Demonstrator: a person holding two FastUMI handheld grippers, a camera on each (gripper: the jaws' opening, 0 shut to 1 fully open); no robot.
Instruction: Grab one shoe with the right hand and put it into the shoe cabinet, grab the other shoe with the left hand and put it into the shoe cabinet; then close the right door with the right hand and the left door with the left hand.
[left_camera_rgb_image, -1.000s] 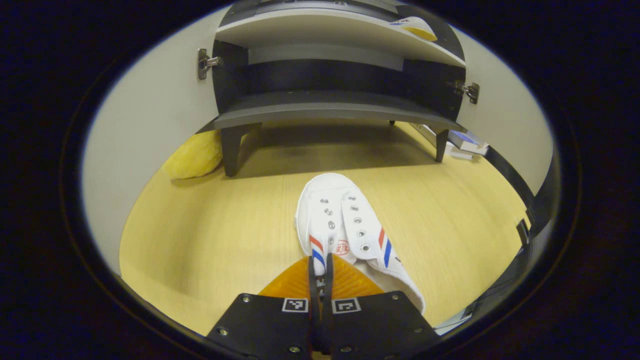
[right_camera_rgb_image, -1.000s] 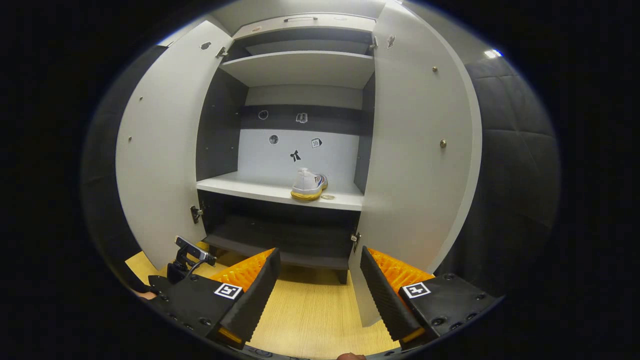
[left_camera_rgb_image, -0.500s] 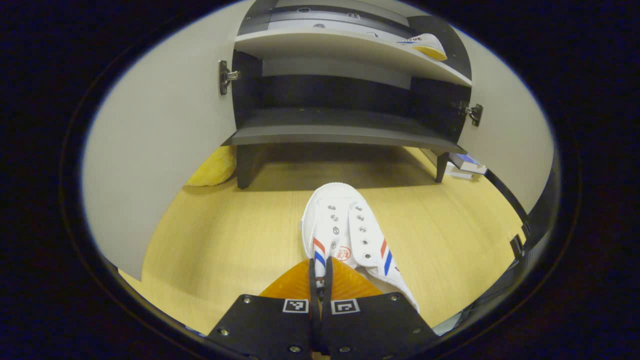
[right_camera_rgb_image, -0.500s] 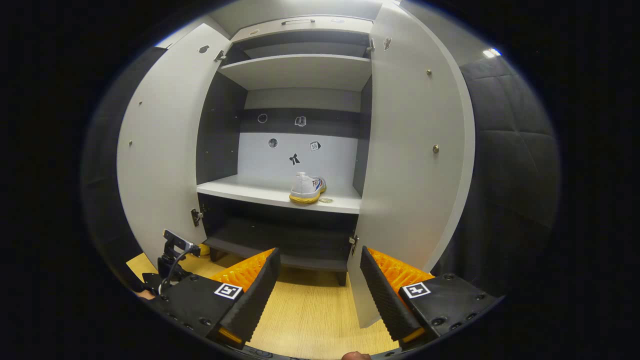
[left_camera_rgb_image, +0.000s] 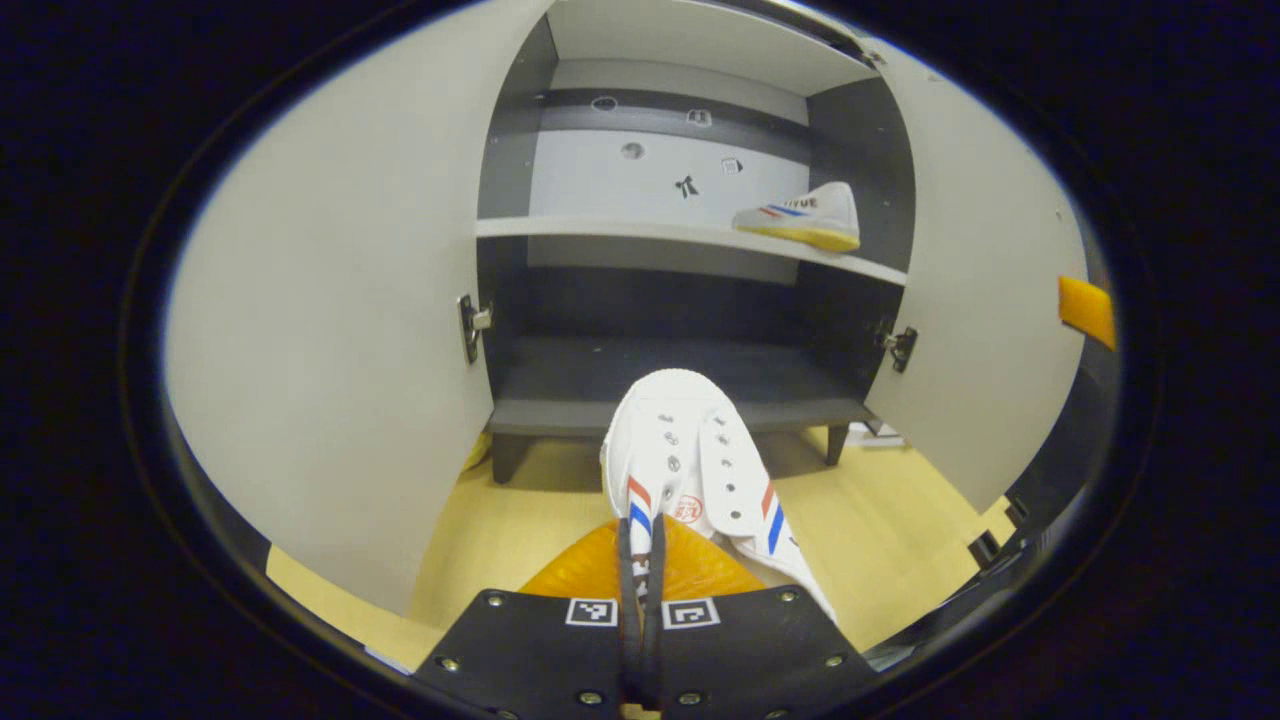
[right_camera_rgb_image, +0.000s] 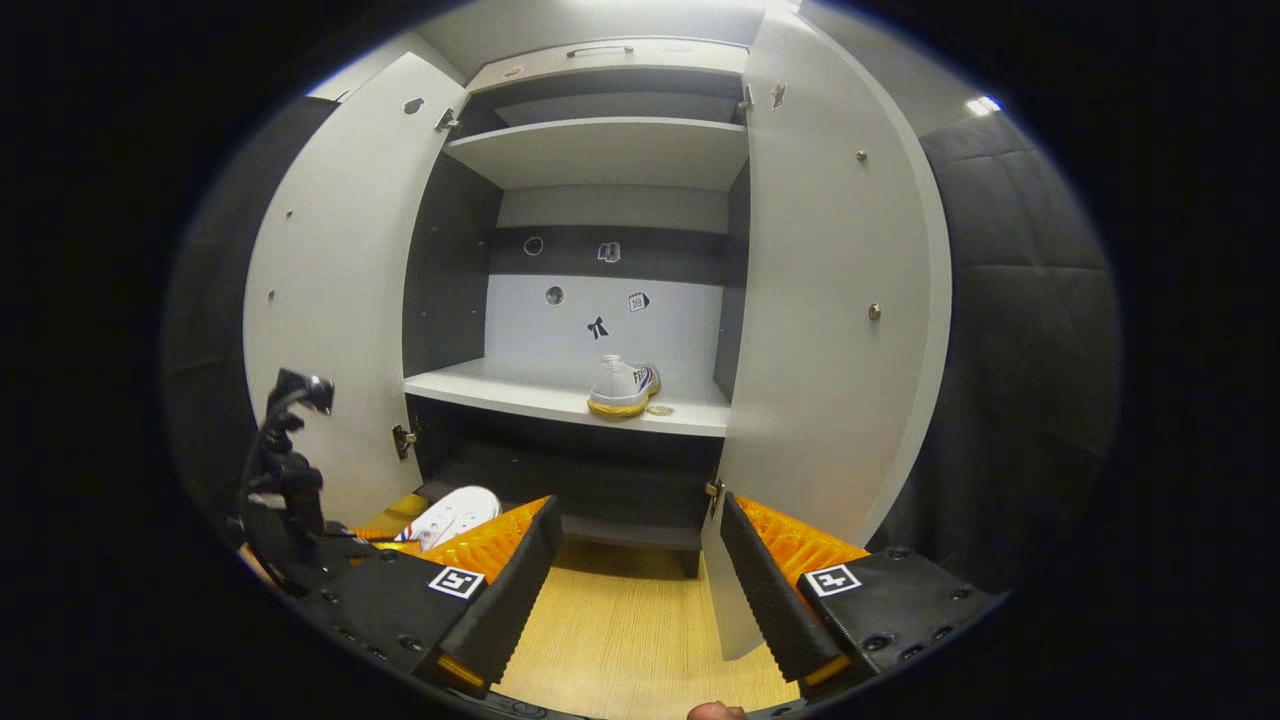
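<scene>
Doors of the shoe cabinet (right_camera_rgb_image: 610, 150) stand open. Left gripper (left_camera_rgb_image: 640, 555) has its fingers pinched on a white shoe (left_camera_rgb_image: 690, 470), toe toward the dark lower shelf (left_camera_rgb_image: 680, 375). Farther right, the second shoe (right_camera_rgb_image: 622, 386) rests on the white shelf; the right gripper (right_camera_rgb_image: 635, 565) is level, jaws wide, empty.

We see a pale yellow wood-grain floor (right_camera_rgb_image: 630, 640) at six o'clock beneath the furniture. A quilted black padded wall (right_camera_rgb_image: 1010, 330) stands at three o'clock. A small bright ceiling light (right_camera_rgb_image: 981, 105) glows at one o'clock. Small dark stickers (left_camera_rgb_image: 686, 186) dot the grey back panel at twelve o'clock.
</scene>
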